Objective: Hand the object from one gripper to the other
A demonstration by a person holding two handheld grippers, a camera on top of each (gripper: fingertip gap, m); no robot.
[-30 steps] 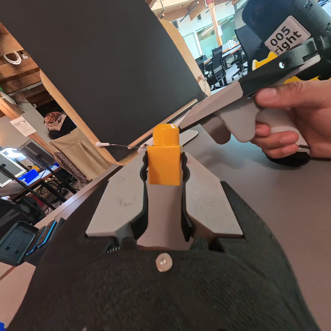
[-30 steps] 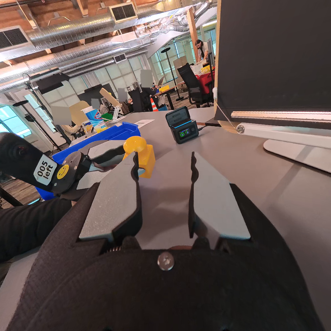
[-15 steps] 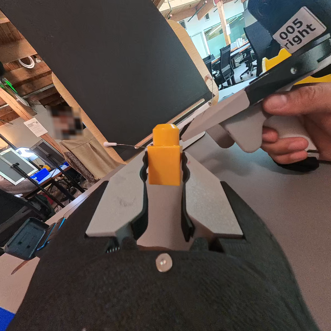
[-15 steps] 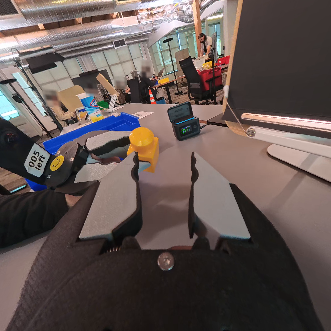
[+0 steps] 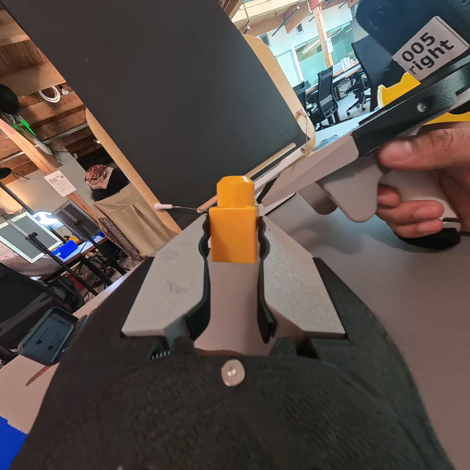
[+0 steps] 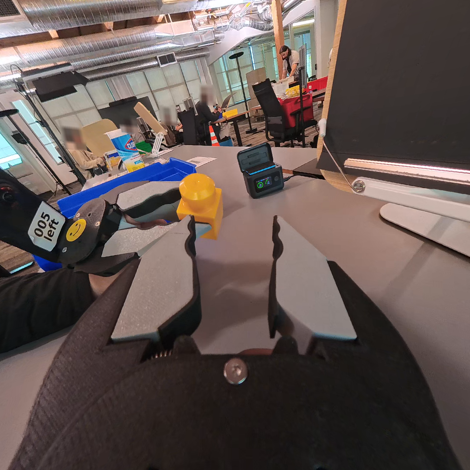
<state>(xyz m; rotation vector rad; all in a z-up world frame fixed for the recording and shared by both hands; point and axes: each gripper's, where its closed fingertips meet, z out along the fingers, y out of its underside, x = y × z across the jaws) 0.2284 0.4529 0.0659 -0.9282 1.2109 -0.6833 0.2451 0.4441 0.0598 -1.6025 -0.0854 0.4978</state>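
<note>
A yellow-orange toy block with one round stud on top sits upright between my left gripper's fingertips. My left gripper is shut on it and holds it above the grey table. In the right wrist view the block shows just left of and beyond my right gripper, which is open and empty. The block is close to my right gripper's left fingertip and outside the gap. The right gripper also shows in the left wrist view, close behind the block on its right.
A large dark monitor on a white stand stands at the right on the grey table. A small black charging case and a blue bin lie farther back. People and office chairs are in the background. My two grippers' fingertips are within a few centimetres of each other.
The two grippers have come closer together. The block in the left gripper now sits nearer my right gripper's left fingertip. Both jaws keep their state.
</note>
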